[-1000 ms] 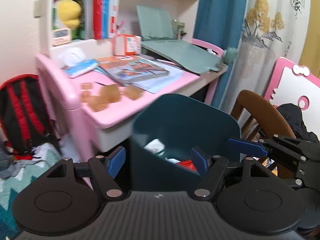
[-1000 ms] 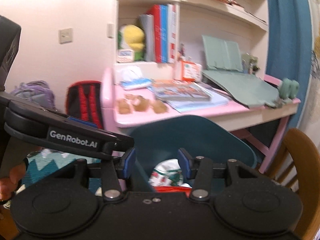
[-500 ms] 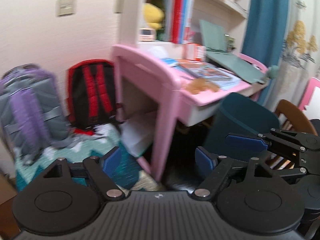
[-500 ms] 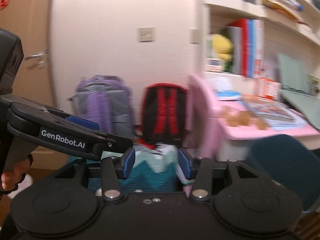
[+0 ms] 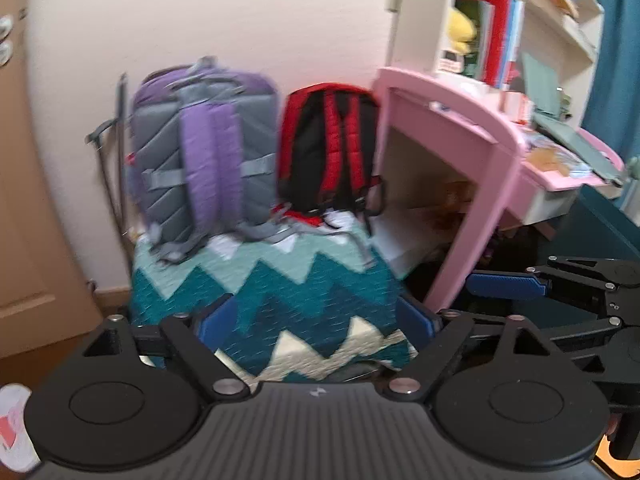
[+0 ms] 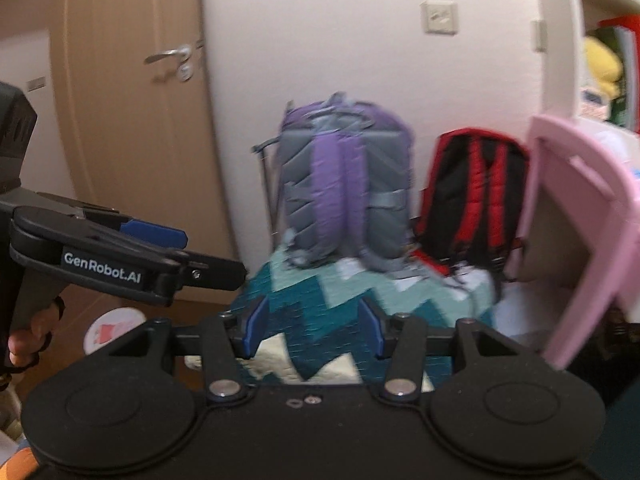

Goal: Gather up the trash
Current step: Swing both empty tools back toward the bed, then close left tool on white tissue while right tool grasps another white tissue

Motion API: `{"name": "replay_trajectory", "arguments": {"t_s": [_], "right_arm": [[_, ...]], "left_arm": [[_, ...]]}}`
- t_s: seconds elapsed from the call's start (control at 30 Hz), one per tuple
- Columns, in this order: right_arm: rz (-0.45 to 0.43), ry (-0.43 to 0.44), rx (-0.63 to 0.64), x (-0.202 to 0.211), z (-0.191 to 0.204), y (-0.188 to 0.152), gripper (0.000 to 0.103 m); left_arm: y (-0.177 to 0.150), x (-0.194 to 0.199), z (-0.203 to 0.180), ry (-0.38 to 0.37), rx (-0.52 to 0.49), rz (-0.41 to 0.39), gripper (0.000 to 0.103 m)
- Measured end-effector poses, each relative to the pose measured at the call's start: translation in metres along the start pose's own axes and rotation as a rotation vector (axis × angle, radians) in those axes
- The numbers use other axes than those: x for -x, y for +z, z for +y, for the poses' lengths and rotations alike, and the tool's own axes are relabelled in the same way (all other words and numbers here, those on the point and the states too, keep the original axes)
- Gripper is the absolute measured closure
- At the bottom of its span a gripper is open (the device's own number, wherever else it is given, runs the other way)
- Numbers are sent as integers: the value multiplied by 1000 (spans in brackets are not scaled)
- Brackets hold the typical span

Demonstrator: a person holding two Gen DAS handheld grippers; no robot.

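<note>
My left gripper [image 5: 318,322] is open and empty, pointing at a zigzag teal blanket [image 5: 276,280] on the floor. My right gripper [image 6: 314,330] is open and empty too, facing the same blanket [image 6: 360,292]. The right gripper shows at the right edge of the left wrist view [image 5: 504,284]; the left gripper shows at the left of the right wrist view [image 6: 160,240]. A round white piece with a red print [image 6: 114,332] lies on the floor near the door; it also shows at the bottom left of the left wrist view [image 5: 14,428]. The dark teal bin [image 5: 604,236] is only partly in view at the right.
A purple-grey backpack [image 5: 204,160] and a red-black backpack [image 5: 332,152] stand against the wall behind the blanket. A pink desk [image 5: 472,152] with bookshelves stands at the right. A wooden door [image 6: 132,120] is at the left.
Both views have swung left, away from the desk top and the teal bin, toward the backpacks, blanket and door. Both grippers stay open and empty.
</note>
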State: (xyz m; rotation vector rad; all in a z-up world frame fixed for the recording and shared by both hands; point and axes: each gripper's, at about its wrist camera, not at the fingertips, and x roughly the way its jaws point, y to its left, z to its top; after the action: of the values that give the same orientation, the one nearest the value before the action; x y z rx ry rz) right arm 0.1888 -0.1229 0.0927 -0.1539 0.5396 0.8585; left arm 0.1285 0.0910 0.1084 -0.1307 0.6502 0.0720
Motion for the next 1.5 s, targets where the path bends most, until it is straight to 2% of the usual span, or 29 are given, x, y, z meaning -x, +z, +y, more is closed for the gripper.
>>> {"name": "replay_trajectory", "arguments": {"t_s": [0.23,0.33,0.47,0.67,0.9,1.1,1.27,1.5], "right_arm": [[47,87,14,-63,33,-17,53],[76,108,28,-92,43,-26,53],[133,120,65,-132,55,-46,53],[248,129,123,-197,70,-86,53],[439,191,68,-279,76,-149,53],[586,232,83,-343,86,-207,53],[705,255,85,-395,90,-257,54],[856,259,96,-467,94,-318,54]], "left_arm": [[-35,-17,69,48,68,-3,8],[-50,-31,99,89,83,8,2],[-76,-57,144,96,144,35,1],[-128,-110,204,140,202,135,1],[-212,-185,262,179,255,316,1],[-280,-243,287,158,268,469,1],[-325,-286,287,126,208,550,1],[-372,-351,287,102,209,653,2]]}}
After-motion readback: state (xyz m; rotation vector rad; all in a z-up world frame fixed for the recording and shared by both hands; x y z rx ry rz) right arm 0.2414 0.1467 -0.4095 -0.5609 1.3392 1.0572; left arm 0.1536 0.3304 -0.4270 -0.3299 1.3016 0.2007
